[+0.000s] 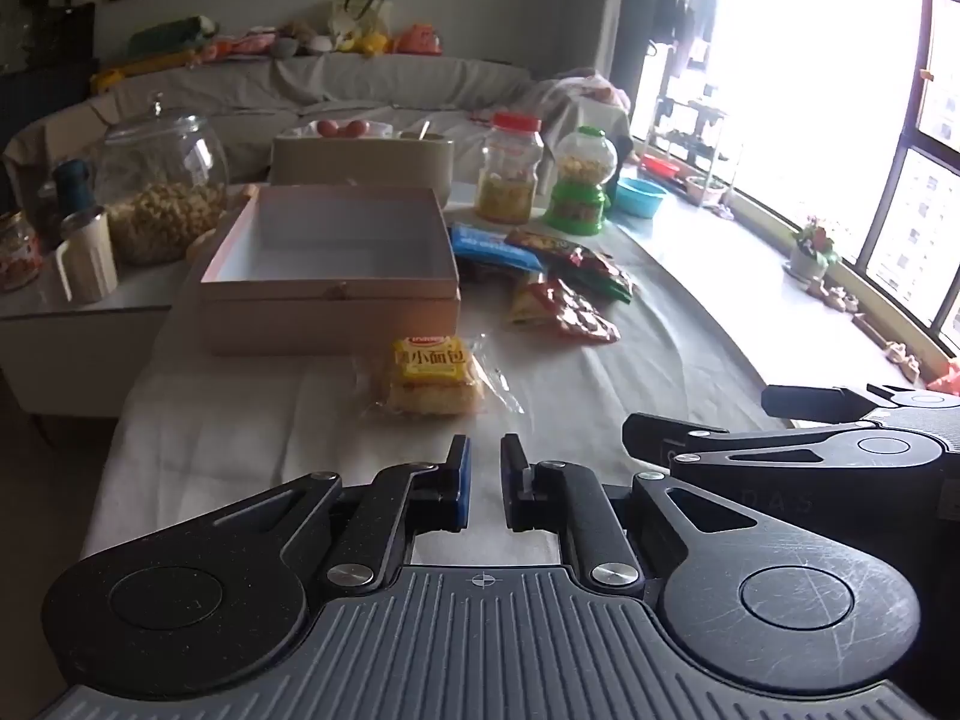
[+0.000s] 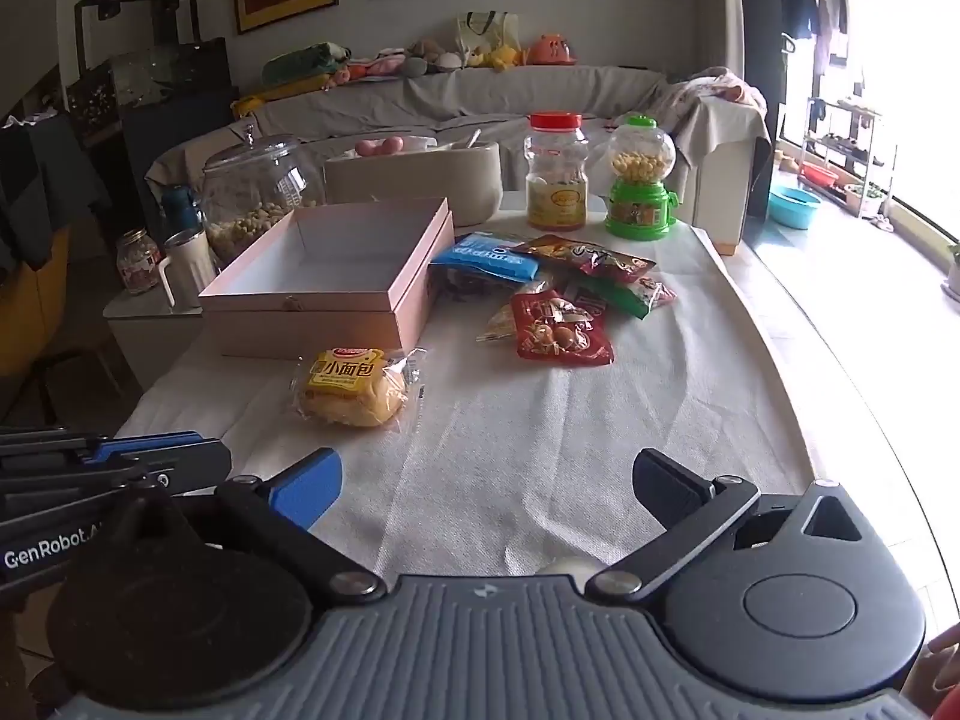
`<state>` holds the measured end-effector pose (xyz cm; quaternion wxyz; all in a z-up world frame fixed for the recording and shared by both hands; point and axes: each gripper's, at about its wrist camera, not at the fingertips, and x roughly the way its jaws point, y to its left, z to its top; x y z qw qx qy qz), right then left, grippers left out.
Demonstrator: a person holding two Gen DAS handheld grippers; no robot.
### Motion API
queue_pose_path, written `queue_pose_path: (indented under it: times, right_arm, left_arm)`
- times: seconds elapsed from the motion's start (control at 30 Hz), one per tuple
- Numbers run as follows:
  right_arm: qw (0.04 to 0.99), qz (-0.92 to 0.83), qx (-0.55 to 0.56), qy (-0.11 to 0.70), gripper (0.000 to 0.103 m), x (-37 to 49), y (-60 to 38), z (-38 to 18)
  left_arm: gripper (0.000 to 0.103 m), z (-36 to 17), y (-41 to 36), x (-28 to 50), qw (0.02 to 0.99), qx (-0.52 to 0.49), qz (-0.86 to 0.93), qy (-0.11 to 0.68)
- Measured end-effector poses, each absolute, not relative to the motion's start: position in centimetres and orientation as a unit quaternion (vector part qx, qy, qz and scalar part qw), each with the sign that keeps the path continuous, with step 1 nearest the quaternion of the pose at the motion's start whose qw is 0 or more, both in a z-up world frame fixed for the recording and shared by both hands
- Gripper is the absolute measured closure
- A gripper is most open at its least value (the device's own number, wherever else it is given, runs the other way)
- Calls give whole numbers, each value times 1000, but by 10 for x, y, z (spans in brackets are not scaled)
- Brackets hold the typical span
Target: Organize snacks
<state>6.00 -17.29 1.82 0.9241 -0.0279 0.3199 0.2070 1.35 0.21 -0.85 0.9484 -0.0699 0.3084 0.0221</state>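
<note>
**Hovering short of the snacks, both grippers empty**

Left gripper (image 1: 485,468) clenched, nothing between its pads; only a narrow slit shows. It sits low over the white cloth (image 2: 540,432) at the near edge of the table. Right gripper (image 2: 486,486) released, jaws spread wide, nothing between them, just beside the left one.

Bread packet (image 2: 354,387) with yellow label lies alone on the cloth, nearest both grippers, just in front of the box. Pink box (image 1: 330,267) open and empty inside, white lining showing, set on the left part of the cloth. To its right, a loose heap of packets: blue packet (image 2: 489,258) against the box corner, red packet (image 2: 561,330) nearest, green-edged packet (image 2: 624,294) behind it, some overlapping.

Far edge of table: plastic jar (image 2: 555,174) with red lid, green candy dispenser (image 2: 639,180) beside it. Big glass jar (image 1: 159,186) of nuts stands left of the box on a lower side surface. Grey sofa (image 2: 480,90) behind.
</note>
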Motion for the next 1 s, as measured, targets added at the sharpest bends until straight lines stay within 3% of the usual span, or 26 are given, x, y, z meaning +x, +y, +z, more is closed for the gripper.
queue_pose_path:
  times: [1.0]
  right_arm:
    - [923, 206, -25, 324, 0, 62, -173, 15]
  left_arm:
    - [90, -11, 6, 10, 940, -88, 26, 327]
